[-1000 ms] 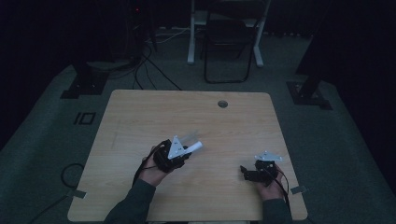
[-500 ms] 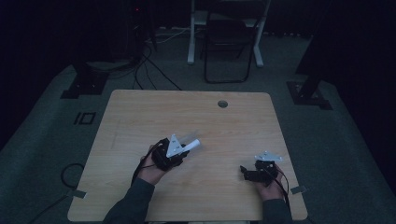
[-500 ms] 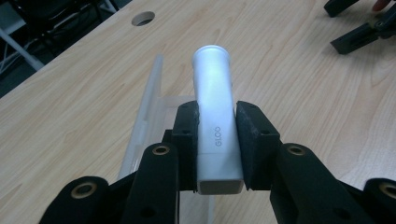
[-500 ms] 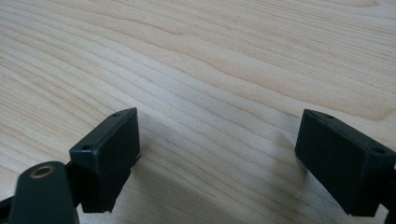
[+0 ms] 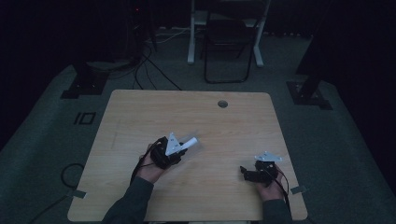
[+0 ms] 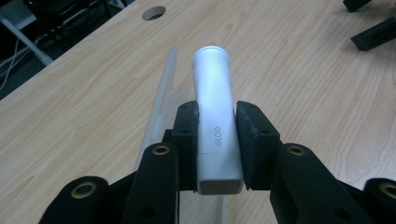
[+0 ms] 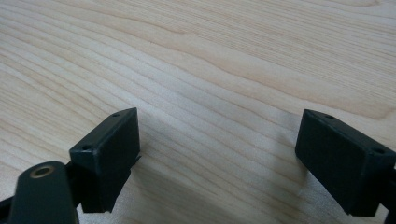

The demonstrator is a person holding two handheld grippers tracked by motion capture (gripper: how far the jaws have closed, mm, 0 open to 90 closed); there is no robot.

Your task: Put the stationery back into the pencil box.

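Observation:
A silvery-white tube (image 6: 215, 112) marked GLOO is clamped between the pads of my left gripper (image 6: 217, 116), its round end pointing away over the table. In the high view, the left gripper (image 5: 183, 148) is left of the table's middle and the tube (image 5: 190, 142) sticks out to the right. A clear plastic strip (image 6: 161, 88) shows just under and beside the tube. My right gripper (image 5: 246, 171) rests near the table's front right corner. Its jaws stand wide apart in the right gripper view (image 7: 219, 140), with only bare wood between them.
The wooden table (image 5: 140, 112) has a round cable hole (image 5: 222, 103) near its far edge. A folding chair (image 5: 229, 51) and a white desk leg stand beyond the table. Cables lie on the dark floor at the left.

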